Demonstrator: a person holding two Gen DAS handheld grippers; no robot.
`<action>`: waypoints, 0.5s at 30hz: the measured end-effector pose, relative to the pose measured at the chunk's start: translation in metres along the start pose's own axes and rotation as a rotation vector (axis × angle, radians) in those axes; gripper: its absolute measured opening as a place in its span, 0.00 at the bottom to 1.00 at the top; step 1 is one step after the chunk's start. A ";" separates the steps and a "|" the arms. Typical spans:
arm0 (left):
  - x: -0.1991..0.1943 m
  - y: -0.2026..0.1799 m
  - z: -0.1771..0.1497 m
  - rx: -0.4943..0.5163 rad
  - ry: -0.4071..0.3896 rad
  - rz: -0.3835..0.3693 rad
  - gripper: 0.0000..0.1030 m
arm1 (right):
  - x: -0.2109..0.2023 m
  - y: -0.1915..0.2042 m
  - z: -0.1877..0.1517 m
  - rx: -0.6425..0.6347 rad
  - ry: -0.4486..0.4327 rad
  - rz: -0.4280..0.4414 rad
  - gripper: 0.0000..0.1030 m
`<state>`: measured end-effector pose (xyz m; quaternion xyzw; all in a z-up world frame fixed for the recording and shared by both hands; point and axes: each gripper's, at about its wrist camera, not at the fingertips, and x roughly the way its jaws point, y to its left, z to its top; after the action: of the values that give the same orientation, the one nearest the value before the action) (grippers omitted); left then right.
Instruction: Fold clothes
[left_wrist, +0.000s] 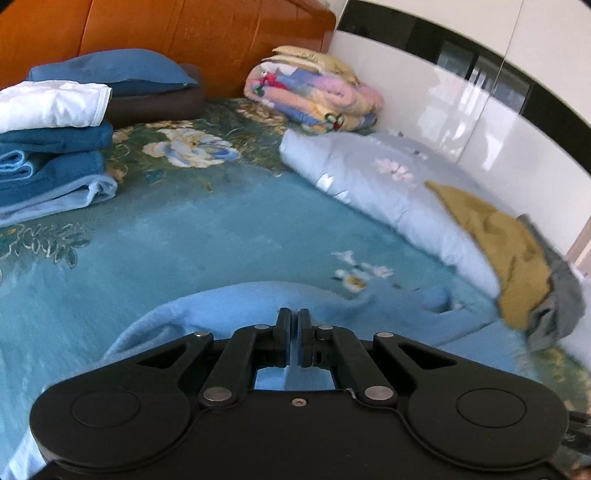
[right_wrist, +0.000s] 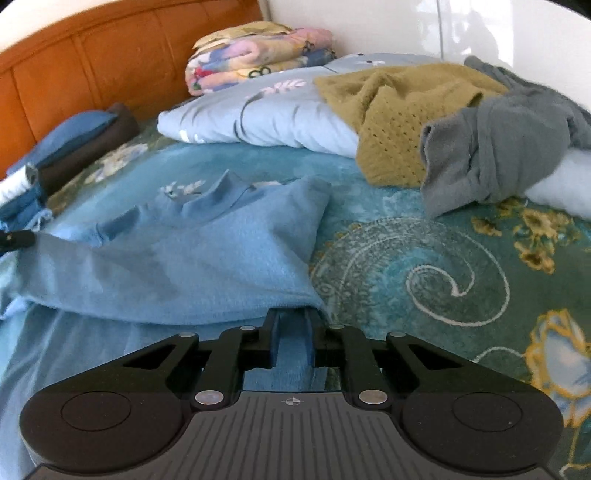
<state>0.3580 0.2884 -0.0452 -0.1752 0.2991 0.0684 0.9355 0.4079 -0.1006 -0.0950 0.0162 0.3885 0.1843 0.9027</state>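
**Operator:** My left gripper (left_wrist: 294, 317) has its jaws pressed together with a thin bit of the light blue garment (left_wrist: 229, 306) pinched between them. My right gripper (right_wrist: 291, 321) stands slightly apart, its pads clamped on a thicker fold of the same garment (right_wrist: 207, 254).

**Observer:** Where does the garment lie?

**Operator:** On the teal floral bedspread (right_wrist: 424, 266), straight ahead of both grippers. In my right view one part is doubled over the rest, and the left gripper's tip (right_wrist: 14, 238) shows at the far left edge.

**Observer:** And the rest?

**Operator:** A mustard knit (right_wrist: 395, 122) and a grey garment (right_wrist: 491, 147) lie crumpled over the pale blue quilt (right_wrist: 266, 118) near the white wall. A folded stack (left_wrist: 51, 147) of blue and white pieces sits on the left by the wooden headboard (left_wrist: 184, 37), and a folded colourful blanket (left_wrist: 314, 96) beyond the quilt.
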 end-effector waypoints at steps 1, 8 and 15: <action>0.001 0.001 0.002 0.008 -0.005 -0.001 0.00 | -0.001 0.000 0.001 0.009 -0.008 -0.007 0.11; 0.009 0.011 0.005 0.031 0.033 -0.006 0.01 | -0.015 0.002 0.000 0.050 -0.017 0.070 0.16; 0.022 0.022 -0.004 0.027 0.124 -0.017 0.10 | -0.002 0.004 0.052 -0.025 -0.081 0.073 0.33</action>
<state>0.3682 0.3077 -0.0672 -0.1689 0.3558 0.0452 0.9181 0.4418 -0.0913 -0.0566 0.0264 0.3485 0.2211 0.9105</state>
